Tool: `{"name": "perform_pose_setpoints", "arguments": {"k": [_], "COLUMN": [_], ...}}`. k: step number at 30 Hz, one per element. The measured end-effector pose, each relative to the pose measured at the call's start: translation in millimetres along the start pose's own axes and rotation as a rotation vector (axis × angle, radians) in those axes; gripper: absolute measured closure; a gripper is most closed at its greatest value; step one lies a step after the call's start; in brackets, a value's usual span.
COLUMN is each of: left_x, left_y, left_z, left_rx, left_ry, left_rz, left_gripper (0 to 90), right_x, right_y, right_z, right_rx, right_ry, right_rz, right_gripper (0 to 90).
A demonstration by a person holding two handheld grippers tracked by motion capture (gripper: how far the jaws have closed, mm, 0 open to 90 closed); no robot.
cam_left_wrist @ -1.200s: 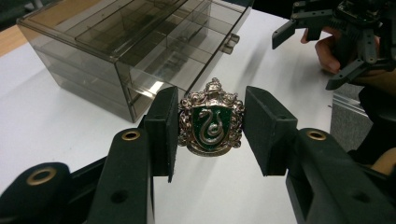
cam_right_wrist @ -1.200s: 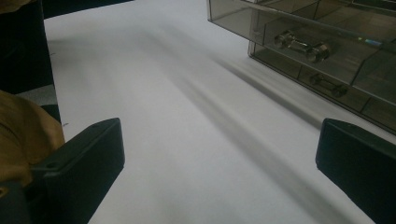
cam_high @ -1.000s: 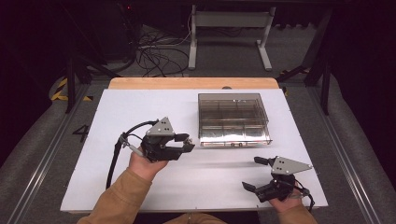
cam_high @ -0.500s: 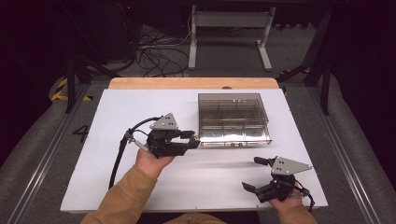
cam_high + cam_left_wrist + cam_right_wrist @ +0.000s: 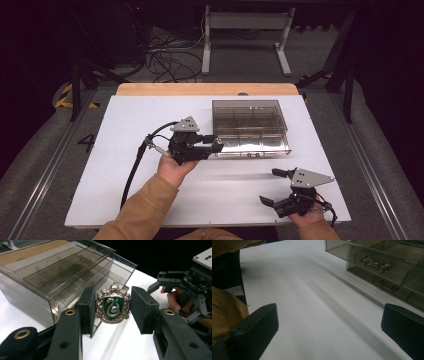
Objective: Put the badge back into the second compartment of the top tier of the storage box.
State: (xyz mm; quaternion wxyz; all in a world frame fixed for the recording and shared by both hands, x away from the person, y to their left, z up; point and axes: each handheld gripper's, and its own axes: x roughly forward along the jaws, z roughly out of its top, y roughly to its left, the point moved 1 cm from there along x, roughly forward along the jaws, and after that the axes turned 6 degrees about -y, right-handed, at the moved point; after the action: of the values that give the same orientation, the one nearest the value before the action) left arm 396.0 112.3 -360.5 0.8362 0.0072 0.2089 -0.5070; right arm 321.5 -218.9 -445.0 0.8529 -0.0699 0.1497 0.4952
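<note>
A person in tan sleeves works at a white surface (image 5: 125, 150), holding a set of tongs in each hand. The left tongs (image 5: 113, 307) are clenched on a small metal crest badge (image 5: 113, 305), silver-edged with a green shield and a silver snake on it. The badge stands upright between the two black pads, facing the left gripper view's camera, lifted off the surface. From the high view, the left tongs (image 5: 216, 145) point to the right, their tips at the front left corner of a smoky transparent plastic organiser box (image 5: 250, 126). In the left gripper view that box (image 5: 50, 277) sits just behind and to the left of the badge, its inner dividers showing through the clear lid; whether the badge touches the box cannot be told.

The right tongs (image 5: 274, 187) rest near the front right corner of the surface, well apart from the box, with their jaws spread wide and released. In the right gripper view the two black pads (image 5: 259, 322) stand far apart over bare white surface, with the box (image 5: 387, 262) ahead at upper right and small metal pieces (image 5: 374, 263) lying in its compartments.
</note>
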Motion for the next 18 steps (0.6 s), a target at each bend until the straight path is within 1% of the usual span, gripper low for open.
{"name": "perform_pose_setpoints", "arguments": {"k": [6, 10, 15, 18], "left_x": [15.1, 25.3, 37.2, 43.4], "left_y": [-3.3, -5.6, -10.1, -11.6], "left_z": [1.6, 2.8, 4.8, 5.2], "left_rx": [0.014, 0.018, 0.041, 0.036], "left_ry": [0.008, 0.010, 0.009, 0.007], "left_rz": [0.034, 0.040, 0.039, 0.032], "left_gripper": [57.1, 57.1, 57.1, 57.1], "right_x": [0.2, 0.2, 0.1, 0.1], "right_y": [-0.3, -0.6, -0.6, -0.7], "right_z": [-0.3, -0.5, -0.6, -0.7], "right_rx": [0.001, 0.002, 0.002, 0.003], "right_ry": [0.001, 0.001, 0.001, 0.001], "right_rz": [0.004, 0.005, 0.007, 0.008], "right_gripper": [1.8, 1.8, 1.8, 1.8]}}
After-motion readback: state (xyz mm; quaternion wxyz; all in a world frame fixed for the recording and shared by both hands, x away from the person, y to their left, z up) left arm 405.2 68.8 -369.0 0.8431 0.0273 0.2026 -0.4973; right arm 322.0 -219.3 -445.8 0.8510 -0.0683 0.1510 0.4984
